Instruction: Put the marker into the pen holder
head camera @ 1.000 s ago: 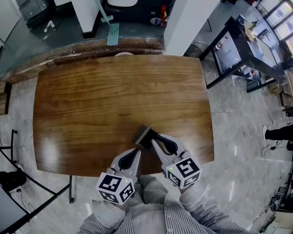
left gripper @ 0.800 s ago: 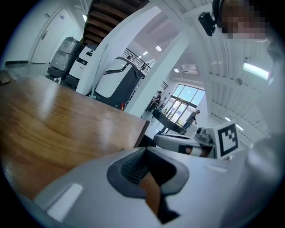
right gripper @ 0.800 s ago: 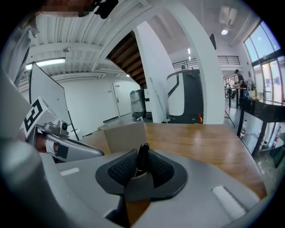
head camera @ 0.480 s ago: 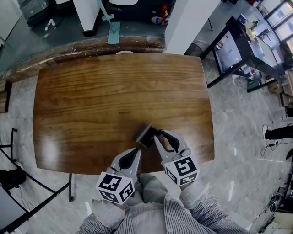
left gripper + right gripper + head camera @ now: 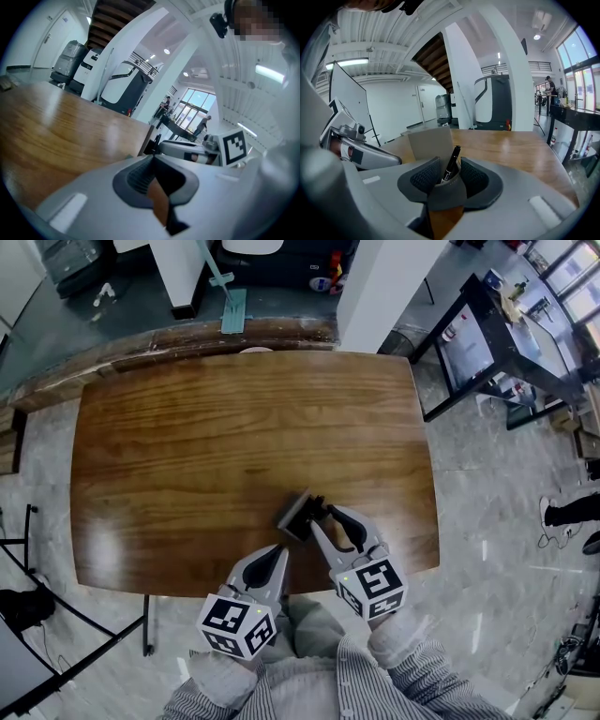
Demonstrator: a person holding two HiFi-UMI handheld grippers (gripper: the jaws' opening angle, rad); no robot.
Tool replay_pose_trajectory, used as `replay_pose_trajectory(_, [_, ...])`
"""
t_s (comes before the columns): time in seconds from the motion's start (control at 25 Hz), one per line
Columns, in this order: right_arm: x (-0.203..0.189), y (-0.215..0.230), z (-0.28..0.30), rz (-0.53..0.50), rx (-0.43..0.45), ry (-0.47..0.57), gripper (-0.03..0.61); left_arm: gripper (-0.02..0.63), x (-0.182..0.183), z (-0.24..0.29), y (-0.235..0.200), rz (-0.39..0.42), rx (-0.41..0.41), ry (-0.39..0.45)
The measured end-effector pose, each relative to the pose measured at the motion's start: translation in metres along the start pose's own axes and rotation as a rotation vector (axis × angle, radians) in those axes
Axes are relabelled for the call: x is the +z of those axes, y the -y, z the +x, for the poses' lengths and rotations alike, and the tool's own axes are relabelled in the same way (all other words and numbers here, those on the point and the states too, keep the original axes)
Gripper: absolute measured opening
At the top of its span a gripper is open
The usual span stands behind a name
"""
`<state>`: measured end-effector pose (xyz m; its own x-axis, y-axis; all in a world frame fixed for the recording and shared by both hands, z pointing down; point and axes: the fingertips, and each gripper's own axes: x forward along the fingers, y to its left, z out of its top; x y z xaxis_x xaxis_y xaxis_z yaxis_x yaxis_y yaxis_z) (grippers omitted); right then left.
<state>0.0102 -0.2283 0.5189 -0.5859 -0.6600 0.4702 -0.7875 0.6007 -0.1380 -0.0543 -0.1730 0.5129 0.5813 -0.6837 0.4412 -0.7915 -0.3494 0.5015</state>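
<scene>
Table (image 5: pixel 234 427) bears the holder (image 5: pixel 296 514); your right gripper (image 5: pixel 323 516) is opening around the marker (image 5: pixel 451 164) inside, likely light and slick, best gripped mid-barrel; left gripper (image 5: pixel 278 554) closed, empty.

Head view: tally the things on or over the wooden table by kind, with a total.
Grey square pen holder: 1
Black marker pen, standing in the holder: 1
Grey handheld two-jaw grippers: 2 (left gripper shut; right gripper opening, marker between its jaws)
Total: 4
</scene>
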Motion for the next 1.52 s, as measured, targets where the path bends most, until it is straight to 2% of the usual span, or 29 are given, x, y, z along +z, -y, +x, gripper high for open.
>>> replay_pose_trajectory(0.32, [0.006,-0.005,-0.009,0.015,0.012,0.018,0.129,0.008,0.000,-0.005,0.003,0.012,0.000,0.004])
replay_pose_trajectory(0.68, [0.020,-0.036,-0.053,0.015,0.056,0.071,0.052,0.008,0.012,-0.018,0.031,0.083,-0.032,0.033])
replay_pose_trajectory(0.96, [0.019,-0.057,-0.088,0.008,0.051,0.082,0.001,0.008,0.017,-0.034,0.051,0.151,-0.040,0.049])
replay_pose_trajectory(1.52, [0.024,-0.076,-0.108,0.037,0.047,0.114,0.000,0.008,0.009,-0.046,0.069,0.188,-0.068,0.050])
